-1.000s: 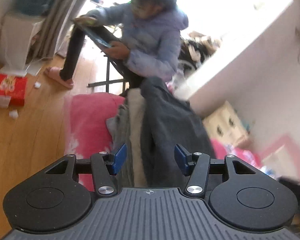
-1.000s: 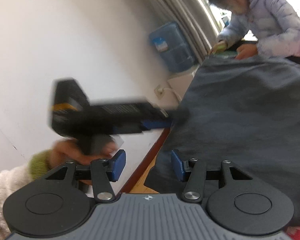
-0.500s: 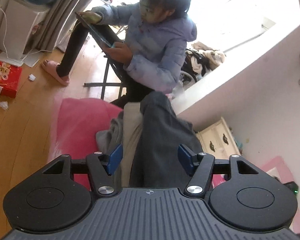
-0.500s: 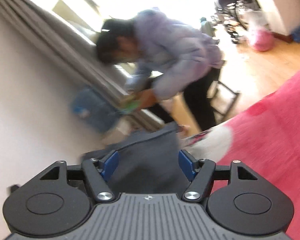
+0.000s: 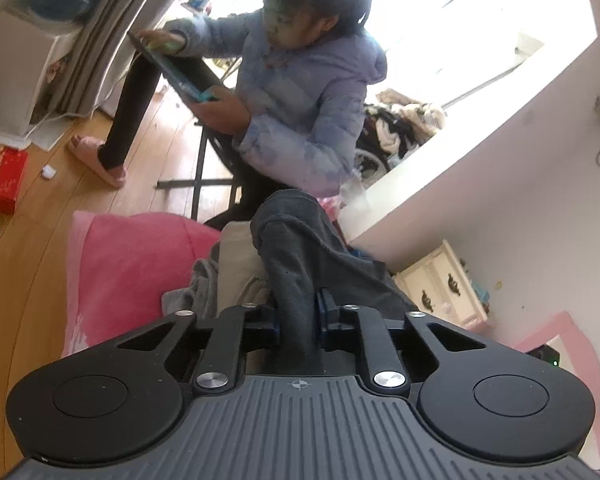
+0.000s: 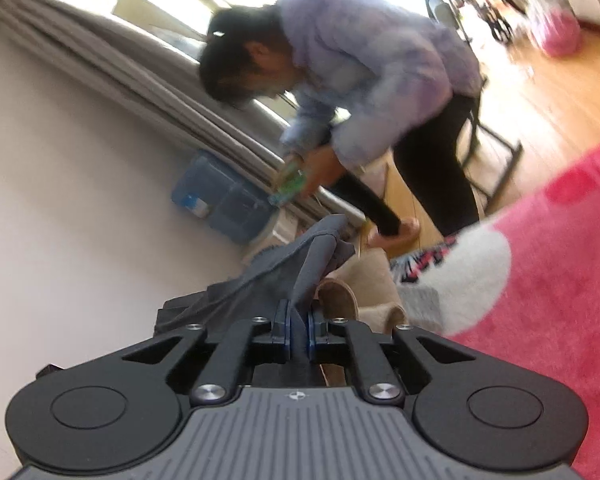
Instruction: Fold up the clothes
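Left gripper: as we look along its fingers, the left gripper (image 5: pixel 299 320) has just been closing and now pinches a bunched fold of the dark grey garment (image 5: pixel 300 256) between its blue pads.
Right gripper: we see the right gripper (image 6: pixel 299 326) likewise just closed, its pads pressed together on a thin ridge of the same dark cloth (image 6: pixel 300 276).
Garment: we find it rising from both grips in a crumpled hump, draped over a beige piece of clothing (image 5: pixel 238 256) and a lighter grey one (image 5: pixel 196 288).
Underneath: we make out a pink blanket (image 5: pixel 132 264) under the pile; in the right view it runs off to the right with a white patch (image 6: pixel 476 276).
Beyond: a person in a pale lilac puffer jacket (image 5: pixel 304 108) sits on a black folding chair (image 5: pixel 204 168), holding a tablet (image 5: pixel 172 68).
Floor: we note wooden boards (image 5: pixel 24 248), a red box (image 5: pixel 0 176) at the left edge.
Wall side: a small cream cabinet (image 5: pixel 444 284) stands against the white wall.
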Demonstrator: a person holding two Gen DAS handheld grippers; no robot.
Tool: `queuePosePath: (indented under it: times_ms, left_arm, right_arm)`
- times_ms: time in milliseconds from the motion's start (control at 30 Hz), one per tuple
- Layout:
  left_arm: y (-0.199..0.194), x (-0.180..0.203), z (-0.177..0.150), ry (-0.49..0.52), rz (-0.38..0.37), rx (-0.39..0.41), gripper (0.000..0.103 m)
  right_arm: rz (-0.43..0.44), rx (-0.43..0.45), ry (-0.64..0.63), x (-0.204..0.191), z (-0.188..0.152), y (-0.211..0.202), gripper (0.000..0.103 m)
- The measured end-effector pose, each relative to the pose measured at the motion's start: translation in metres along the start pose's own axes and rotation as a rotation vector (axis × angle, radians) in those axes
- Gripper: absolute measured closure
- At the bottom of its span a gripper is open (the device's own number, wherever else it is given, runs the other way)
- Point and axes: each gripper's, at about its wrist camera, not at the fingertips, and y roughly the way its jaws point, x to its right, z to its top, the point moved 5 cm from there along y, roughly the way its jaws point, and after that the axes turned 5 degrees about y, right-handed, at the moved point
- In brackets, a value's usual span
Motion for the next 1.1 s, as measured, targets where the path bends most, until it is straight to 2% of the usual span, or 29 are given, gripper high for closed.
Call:
queuePosePath:
  times_ms: [167, 233, 267, 300, 367, 433, 500, 567, 633, 667, 767, 833, 867, 900, 1000, 1033, 1100]
  left_arm:
    - [-0.006, -0.004, 0.002, -0.02, 0.025, 0.05, 0.091]
    - [-0.003, -0.01, 0.0, -0.044, 0.039, 0.042, 0.091]
    - [-0.001, -0.013, -0.001, -0.059, 0.046, 0.034, 0.086]
    - [0.001, -0.016, -0.002, -0.074, 0.052, 0.026, 0.078]
    - [0.0, -0.019, -0.002, -0.096, 0.066, 0.02, 0.069]
    - [-0.008, -0.015, 0.002, -0.082, 0.076, 0.024, 0.067]
    - [-0.021, -0.01, 0.007, -0.06, 0.096, 0.048, 0.066]
    - [-0.038, 0.001, 0.013, -0.027, 0.102, 0.093, 0.066]
    - [-0.054, 0.017, 0.019, 0.023, 0.095, 0.133, 0.066]
    - [-0.058, 0.028, 0.02, 0.057, 0.082, 0.136, 0.066]
    - [-0.046, 0.059, 0.012, 0.131, 0.023, 0.066, 0.066]
    - [-0.023, 0.075, 0.005, 0.14, -0.023, -0.001, 0.066]
    - [-0.007, 0.082, 0.002, 0.158, -0.016, -0.031, 0.066]
    - [0.009, 0.089, 0.0, 0.19, 0.002, -0.061, 0.066]
    - [0.055, 0.091, -0.007, 0.305, 0.114, -0.125, 0.067]
    - [0.066, 0.088, -0.008, 0.327, 0.145, -0.138, 0.067]
    - [0.079, 0.078, -0.011, 0.316, 0.171, -0.151, 0.072]
  right_arm:
    - [-0.036, 0.022, -0.089, -0.012, 0.002, 0.01, 0.093]
    - [-0.071, 0.007, -0.07, -0.005, 0.002, 0.015, 0.085]
    - [-0.091, -0.003, -0.046, 0.0, 0.001, 0.017, 0.073]
    - [-0.103, -0.004, -0.004, 0.008, 0.003, 0.018, 0.069]
    - [-0.084, 0.032, 0.057, 0.016, 0.005, 0.004, 0.066]
    - [-0.068, 0.103, 0.09, 0.02, 0.01, -0.025, 0.063]
    - [-0.034, 0.154, 0.109, 0.02, 0.012, -0.056, 0.064]
    - [-0.051, 0.192, 0.062, 0.013, 0.008, -0.085, 0.072]
    - [-0.087, 0.181, -0.019, -0.001, -0.002, -0.095, 0.081]
    - [-0.105, 0.174, -0.063, -0.009, -0.007, -0.099, 0.082]
    - [-0.176, 0.114, -0.235, -0.042, -0.021, -0.071, 0.082]
    - [-0.23, 0.064, -0.348, -0.062, -0.028, -0.04, 0.083]
    - [-0.26, 0.044, -0.407, -0.071, -0.031, -0.024, 0.083]
    - [-0.288, 0.023, -0.458, -0.079, -0.034, -0.008, 0.083]
    - [-0.369, -0.051, -0.43, -0.065, -0.04, 0.031, 0.083]
    - [-0.415, -0.087, -0.423, -0.055, -0.044, 0.042, 0.083]
    - [-0.44, -0.109, -0.464, -0.048, -0.052, 0.049, 0.083]
